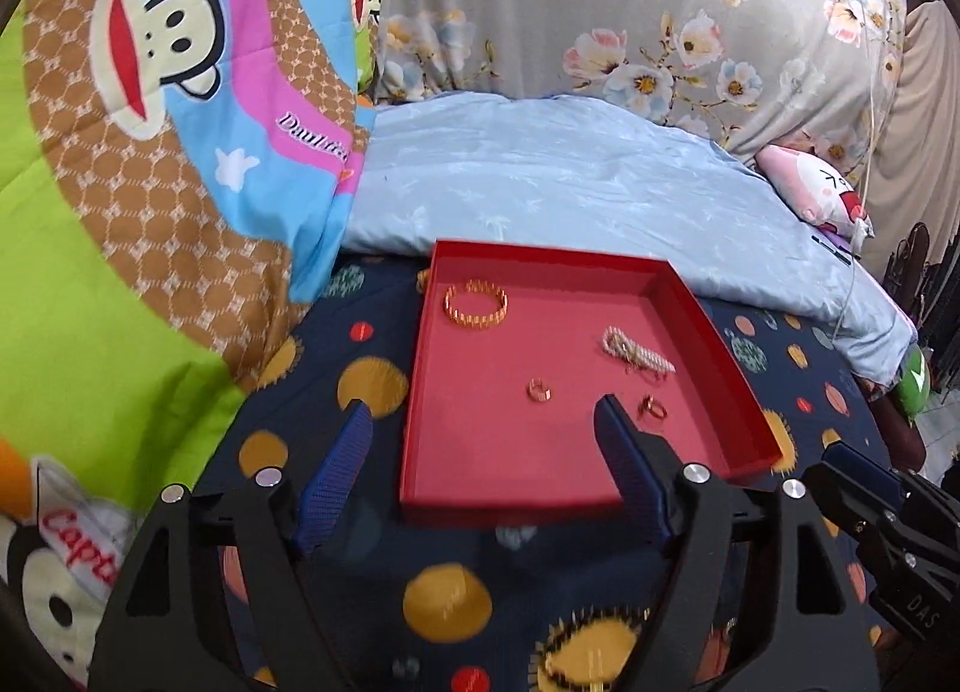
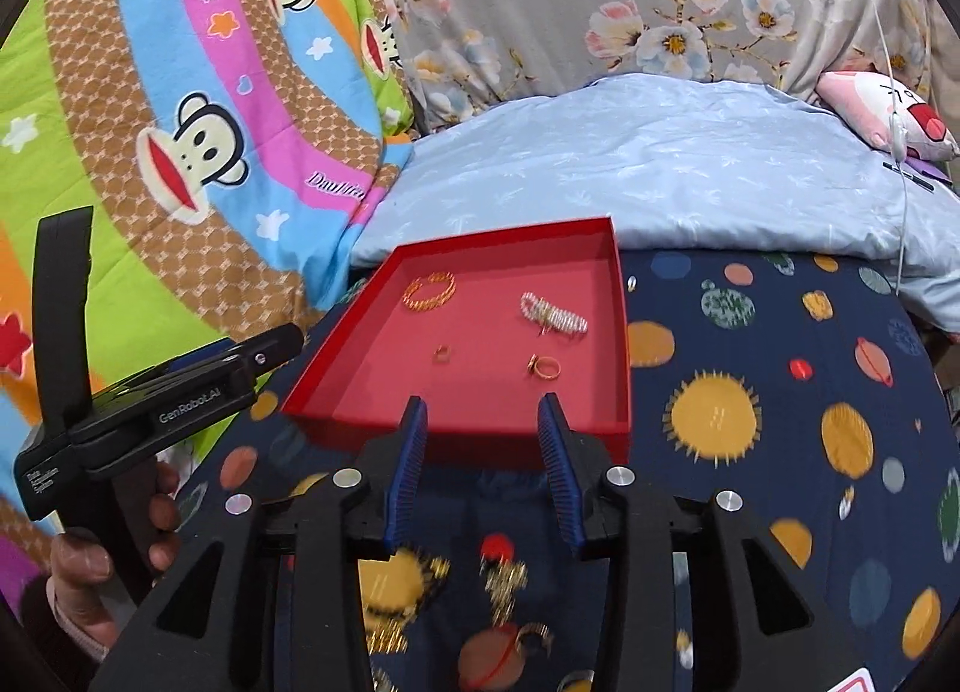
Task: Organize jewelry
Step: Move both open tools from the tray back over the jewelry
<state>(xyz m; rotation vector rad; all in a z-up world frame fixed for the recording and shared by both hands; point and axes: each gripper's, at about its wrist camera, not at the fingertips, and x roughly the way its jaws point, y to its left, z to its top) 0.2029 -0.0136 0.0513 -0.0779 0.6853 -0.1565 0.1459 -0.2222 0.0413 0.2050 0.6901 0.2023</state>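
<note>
A red tray (image 1: 690, 296) (image 2: 621, 332) lies on the dark planet-print sheet. In it are a gold bangle (image 1: 475, 305) (image 2: 429, 290), a silver and gold chain bracelet (image 1: 637, 352) (image 2: 553, 316), a small gold ring (image 1: 539, 390) (image 2: 442, 354) and a second gold ring (image 1: 653, 408) (image 2: 543, 366). My left gripper (image 1: 483, 410) is open and empty, its fingers astride the tray's near left corner. My right gripper (image 2: 483, 404) is open and empty at the tray's near edge. Blurred gold jewelry (image 2: 507, 578) lies on the sheet below the right gripper.
A light blue duvet (image 1: 570, 176) lies behind the tray. A monkey-print quilt (image 1: 150, 152) rises at the left and a floral pillow (image 1: 600, 2) at the back. A pink plush toy (image 1: 810, 188) lies at the right. The other gripper (image 2: 150, 392) and the hand (image 2: 78, 560) holding it are at the left.
</note>
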